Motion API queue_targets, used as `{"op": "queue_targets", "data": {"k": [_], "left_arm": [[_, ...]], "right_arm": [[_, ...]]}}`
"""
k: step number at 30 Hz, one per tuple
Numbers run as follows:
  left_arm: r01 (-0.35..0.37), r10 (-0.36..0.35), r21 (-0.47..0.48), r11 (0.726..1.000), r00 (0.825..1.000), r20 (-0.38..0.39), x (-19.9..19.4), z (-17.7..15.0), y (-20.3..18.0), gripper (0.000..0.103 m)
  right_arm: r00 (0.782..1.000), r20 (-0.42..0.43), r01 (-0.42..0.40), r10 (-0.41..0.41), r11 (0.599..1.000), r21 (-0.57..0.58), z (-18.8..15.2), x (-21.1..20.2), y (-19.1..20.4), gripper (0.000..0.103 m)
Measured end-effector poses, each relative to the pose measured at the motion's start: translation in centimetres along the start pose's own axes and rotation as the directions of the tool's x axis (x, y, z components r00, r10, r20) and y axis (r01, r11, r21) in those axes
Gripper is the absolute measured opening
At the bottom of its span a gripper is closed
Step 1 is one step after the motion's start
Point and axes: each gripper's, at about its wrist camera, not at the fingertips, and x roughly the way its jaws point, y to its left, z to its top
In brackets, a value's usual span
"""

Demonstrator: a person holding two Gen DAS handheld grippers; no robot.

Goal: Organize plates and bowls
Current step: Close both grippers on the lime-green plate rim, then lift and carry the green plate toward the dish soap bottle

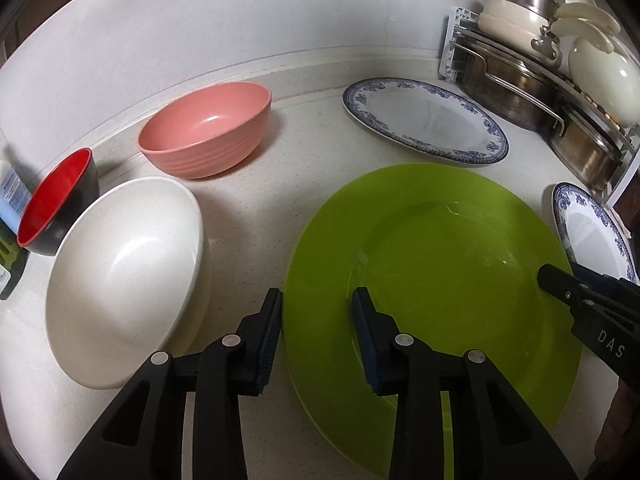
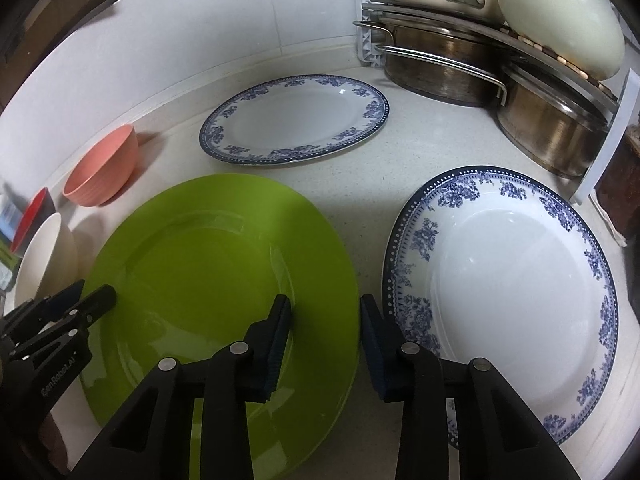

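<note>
A green plate (image 1: 440, 264) lies flat on the white counter; it also shows in the right wrist view (image 2: 208, 272). My left gripper (image 1: 318, 308) is open, its jaws astride the plate's left rim. My right gripper (image 2: 326, 312) is open, its jaws astride the plate's right rim. A blue-patterned plate (image 2: 512, 280) lies right of the green one, another (image 2: 296, 120) behind it. A white bowl (image 1: 124, 272), a pink bowl (image 1: 208, 128) and a red-and-black bowl (image 1: 56, 200) stand to the left.
A rack with steel pots (image 2: 448, 64) and cream lids (image 2: 560, 12) fills the back right corner. The white wall (image 1: 200, 20) runs behind the counter. A bottle (image 1: 10, 196) and a green item stand at the far left.
</note>
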Motion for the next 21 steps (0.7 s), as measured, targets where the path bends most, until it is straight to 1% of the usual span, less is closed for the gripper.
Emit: {"op": "queue_targets", "data": {"k": [5,11,15,21], "left_arm": [[-0.002,0.001,0.008,1.000,0.999,0.034,-1.1,-0.1,0.0,0.035],[-0.001,0.001,0.006,1.000,0.999,0.051,-3.3,-0.6,0.6,0.035],[-0.007,0.008,-0.014,1.000,0.998,0.059,-5.0,-1.3,1.4,0.035],[-0.031,0.036,-0.047,0.998,0.995,0.090,-8.0,-2.7,2.8,0.035]], "right_arm": [[1.000,0.007,0.002,-0.002,1.000,-0.010,-0.2,-0.4,0.1,0.036],[1.000,0.027,0.008,-0.007,1.000,-0.016,-0.4,-2.2,0.4,0.036],[0.999,0.037,0.003,-0.002,1.000,-0.023,-0.7,-3.6,1.0,0.036],[0.998,0.061,-0.016,0.019,0.998,-0.054,-1.4,-6.1,2.4,0.036]]}}
